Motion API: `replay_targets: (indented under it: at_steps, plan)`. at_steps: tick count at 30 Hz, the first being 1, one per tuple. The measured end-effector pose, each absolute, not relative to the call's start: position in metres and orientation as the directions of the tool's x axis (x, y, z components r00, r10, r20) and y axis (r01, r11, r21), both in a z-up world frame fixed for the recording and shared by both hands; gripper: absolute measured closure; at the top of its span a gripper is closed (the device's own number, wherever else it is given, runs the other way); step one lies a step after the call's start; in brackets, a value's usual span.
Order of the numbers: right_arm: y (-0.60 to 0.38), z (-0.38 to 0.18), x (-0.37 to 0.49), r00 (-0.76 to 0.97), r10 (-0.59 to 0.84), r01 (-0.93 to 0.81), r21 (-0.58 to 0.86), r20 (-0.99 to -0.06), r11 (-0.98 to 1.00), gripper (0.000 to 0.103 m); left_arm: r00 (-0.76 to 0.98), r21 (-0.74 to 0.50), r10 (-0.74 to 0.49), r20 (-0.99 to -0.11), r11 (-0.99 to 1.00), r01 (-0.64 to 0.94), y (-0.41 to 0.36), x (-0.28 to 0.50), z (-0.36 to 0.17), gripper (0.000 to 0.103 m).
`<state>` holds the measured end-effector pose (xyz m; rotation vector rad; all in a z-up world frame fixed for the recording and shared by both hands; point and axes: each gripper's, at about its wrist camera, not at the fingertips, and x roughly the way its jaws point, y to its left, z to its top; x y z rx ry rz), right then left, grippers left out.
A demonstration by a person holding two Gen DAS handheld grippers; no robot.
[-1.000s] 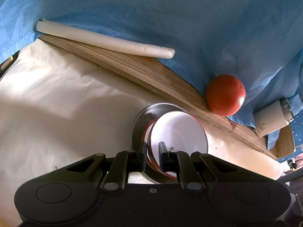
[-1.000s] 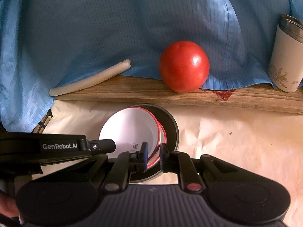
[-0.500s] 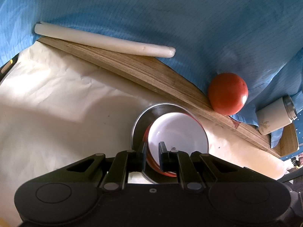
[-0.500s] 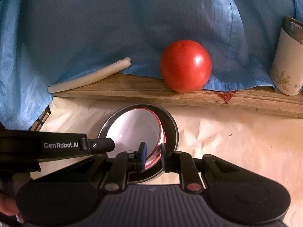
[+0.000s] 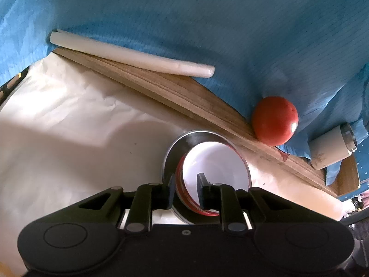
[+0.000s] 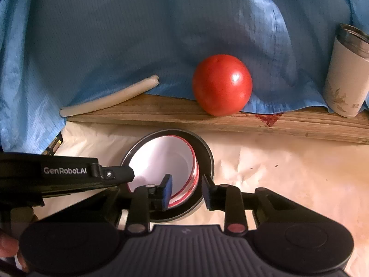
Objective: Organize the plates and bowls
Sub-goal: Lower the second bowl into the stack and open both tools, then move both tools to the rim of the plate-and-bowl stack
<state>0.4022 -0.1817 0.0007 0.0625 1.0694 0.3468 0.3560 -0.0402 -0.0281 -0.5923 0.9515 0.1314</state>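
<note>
A white bowl with a red rim (image 5: 216, 164) (image 6: 161, 161) sits nested inside a grey metal bowl (image 5: 184, 143) (image 6: 205, 152) on the cream paper. My left gripper (image 5: 184, 190) has its jaws slightly apart, straddling the near rim of the white bowl. My right gripper (image 6: 186, 189) is open, its jaws astride the right rim of the nested bowls. The left gripper's body (image 6: 66, 173) shows at the left of the right wrist view.
A wooden board (image 6: 230, 120) (image 5: 184, 92) edges the paper at the back, with a blue cloth (image 6: 161, 34) behind. On it lie a red tomato (image 6: 222, 87) (image 5: 274, 124), a white candle-like stick (image 6: 110, 99) (image 5: 129, 55) and a white tumbler (image 6: 346, 78) (image 5: 329, 147).
Both grippers have opened: they were pinched on the white bowl's rim, and now the jaws stand apart. The white bowl has settled down into the metal bowl.
</note>
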Motion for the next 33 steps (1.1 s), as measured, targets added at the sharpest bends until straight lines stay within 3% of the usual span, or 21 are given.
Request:
replay_targets:
  at_steps: [8,16,18,20,33]
  plan:
    - [-0.193,0.009,0.394,0.474,0.294,-0.228,0.207,-0.830,0.951,0.037,0.589,-0.392,-0.106,-0.801,0.836,-0.383,-0.042,0.348,-0.025,0.054]
    - [-0.210,0.020,0.389,0.528,0.281,-0.187,0.213,-0.801,0.959,0.013,0.629,-0.392,-0.071,-0.774,0.834,-0.389,-0.041,0.344,-0.016,0.028]
    - [-0.214,0.023,0.388,0.539,0.280,-0.175,0.219,-0.795,0.960,0.008,0.642,-0.399,-0.068,-0.764,0.831,-0.387,-0.040,0.343,-0.014,0.012]
    - [-0.217,0.024,0.386,0.550,0.269,-0.163,0.214,-0.791,0.963,0.003,0.652,-0.392,-0.047,-0.757,0.830,-0.396,-0.038,0.341,-0.012,0.005]
    - [-0.231,0.018,0.385,0.542,0.156,-0.080,0.134,-0.826,0.988,0.000,0.607,-0.305,-0.014,-0.795,0.873,-0.380,-0.020,0.341,-0.024,0.001]
